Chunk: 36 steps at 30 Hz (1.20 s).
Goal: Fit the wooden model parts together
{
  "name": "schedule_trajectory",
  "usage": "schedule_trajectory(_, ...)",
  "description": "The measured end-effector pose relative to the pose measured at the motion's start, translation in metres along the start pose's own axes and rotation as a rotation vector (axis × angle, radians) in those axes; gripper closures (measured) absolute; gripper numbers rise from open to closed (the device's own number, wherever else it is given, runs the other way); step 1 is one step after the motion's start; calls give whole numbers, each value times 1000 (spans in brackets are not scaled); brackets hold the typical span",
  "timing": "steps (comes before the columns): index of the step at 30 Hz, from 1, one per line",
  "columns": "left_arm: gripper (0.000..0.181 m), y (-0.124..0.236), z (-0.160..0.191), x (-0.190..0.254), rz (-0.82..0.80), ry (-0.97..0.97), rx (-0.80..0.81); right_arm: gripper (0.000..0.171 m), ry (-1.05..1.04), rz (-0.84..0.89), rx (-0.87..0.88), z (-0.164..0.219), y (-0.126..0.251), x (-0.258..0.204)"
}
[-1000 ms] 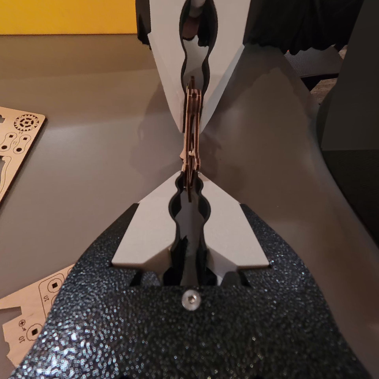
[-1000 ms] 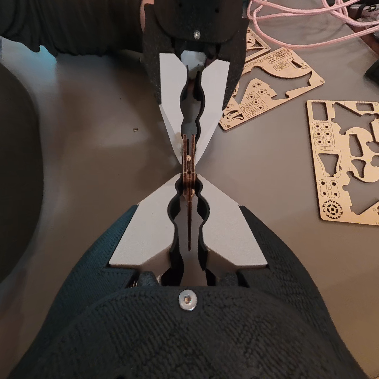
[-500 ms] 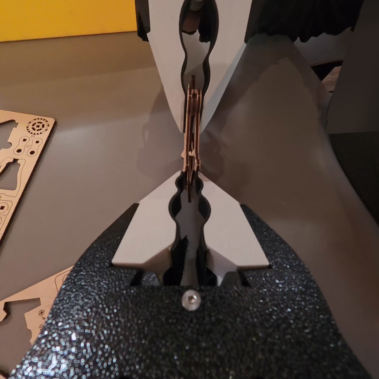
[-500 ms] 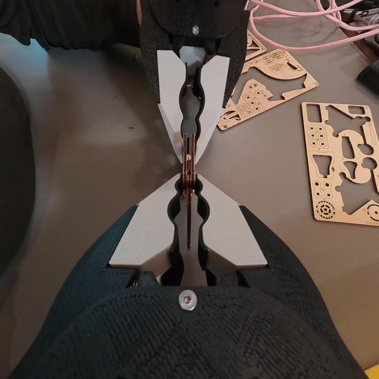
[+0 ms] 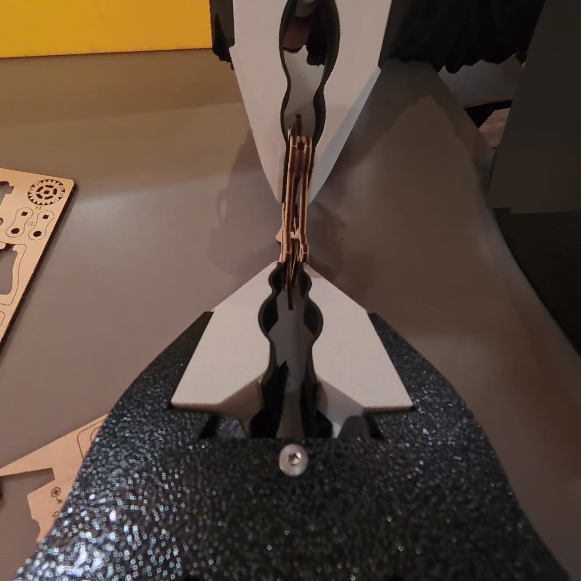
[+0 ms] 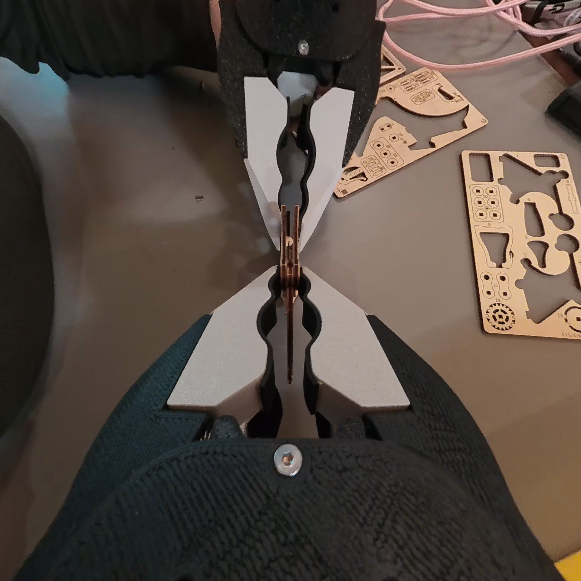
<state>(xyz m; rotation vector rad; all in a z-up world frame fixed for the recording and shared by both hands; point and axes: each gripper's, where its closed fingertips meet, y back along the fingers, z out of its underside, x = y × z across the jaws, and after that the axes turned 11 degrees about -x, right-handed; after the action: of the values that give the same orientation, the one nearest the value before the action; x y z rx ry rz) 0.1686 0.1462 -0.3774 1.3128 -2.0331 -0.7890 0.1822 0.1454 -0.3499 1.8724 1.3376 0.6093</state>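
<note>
wooden assembly (image 5: 295,201) edge-on — lengthwise between both grippers

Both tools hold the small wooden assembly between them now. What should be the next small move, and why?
Probably press the two tools gently toward each other, along the piece. The left tool and right tool are both shut on the wooden assembly, tip to tip above the table, and its layers still show gaps, so seating looks unfinished.

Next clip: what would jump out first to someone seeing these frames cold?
Dead centre, the wooden model assembly is pinched edge-on between two opposed tips: the left hand-held gripper and the right hand-held gripper, nose to nose above the grey table. Next come the punched-out wooden part sheets lying flat to the right in the right wrist view, with pink cables beyond them.
</note>
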Motion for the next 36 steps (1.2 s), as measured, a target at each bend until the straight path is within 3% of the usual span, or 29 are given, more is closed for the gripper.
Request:
schedule_trajectory(11, 175, -1, 3, 0, -30, -34, -74, 163, -3, 13, -9, -2, -1, -1)
schedule_trajectory(23, 175, -1, 6, 0, -82, -31, -350, 163, -55, -26, -6, 3, 0, 0)
schedule_trajectory(28, 175, -1, 6, 0, -70, -30, -334, 163, -48, -19, 0, 2, 0, 0)
schedule_trajectory(31, 175, -1, 6, -1, -79, -39, -333, 136, -38, -39, -20, 8, -7, -1)
schedule_trajectory(32, 175, -1, 6, -1, -80, -38, -333, 134, -34, -52, -4, 8, -9, -2)
schedule_trajectory(36, 175, -1, 5, 0, -80, -40, -331, 147, -3, -52, -1, 10, -19, 0)
